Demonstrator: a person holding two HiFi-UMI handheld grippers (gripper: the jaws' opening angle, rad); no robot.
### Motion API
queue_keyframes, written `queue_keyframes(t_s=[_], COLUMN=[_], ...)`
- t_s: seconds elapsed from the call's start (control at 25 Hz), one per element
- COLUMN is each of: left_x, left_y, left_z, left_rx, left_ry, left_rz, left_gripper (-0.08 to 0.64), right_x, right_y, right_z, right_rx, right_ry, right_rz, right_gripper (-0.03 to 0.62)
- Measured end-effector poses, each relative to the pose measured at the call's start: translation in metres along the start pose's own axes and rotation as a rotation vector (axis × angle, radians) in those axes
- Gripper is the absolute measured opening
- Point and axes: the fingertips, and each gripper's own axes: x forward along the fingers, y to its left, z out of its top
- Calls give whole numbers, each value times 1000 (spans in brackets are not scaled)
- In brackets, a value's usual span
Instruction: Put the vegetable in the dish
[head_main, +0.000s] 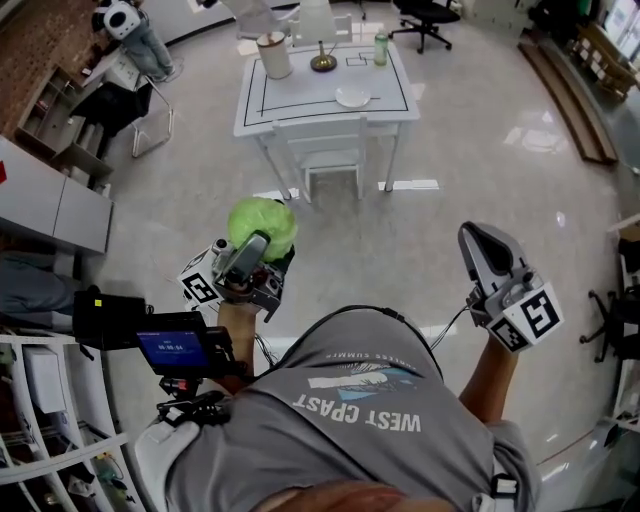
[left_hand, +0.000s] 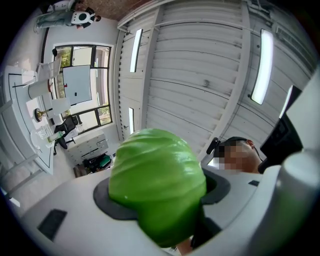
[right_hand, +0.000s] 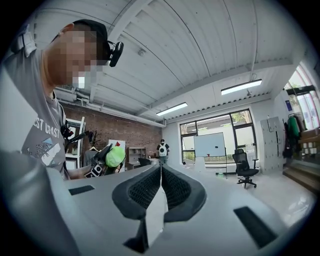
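Risk: the round, smooth green vegetable (head_main: 262, 226) bulges well past the pads of the left gripper (head_main: 258, 250), so a swing or tilt on the way over could probably let it roll free and drop to the floor (head_main: 420, 220) short of the white dish (head_main: 352, 97). The left gripper is clamped on the vegetable, which sits between its jaws and protrudes toward 12 o'clock. The dish lies on the white desk (head_main: 300, 110), well apart at 1 o'clock from the vegetable; the right gripper (head_main: 480, 238), at 3 o'clock, is empty with jaws pressed together.
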Motion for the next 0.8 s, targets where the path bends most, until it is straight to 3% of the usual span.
queue_keyframes(t_s=[0.28, 0.52, 0.8], left_x=[-5, 4, 57], left_y=[4, 2, 65], left_z=[0, 2, -12], left_rx=[-16, -12, 9], left_ry=[-20, -32, -55], left_rz=[-9, 21, 47], left_gripper=[313, 313, 313], right_x=[-3, 10, 21], right_y=[-7, -5, -107], right_z=[-9, 16, 4], right_rx=[-4, -19, -17], right_ry=[48, 17, 42], right_rz=[-32, 37, 54], right_gripper=[8, 8, 8])
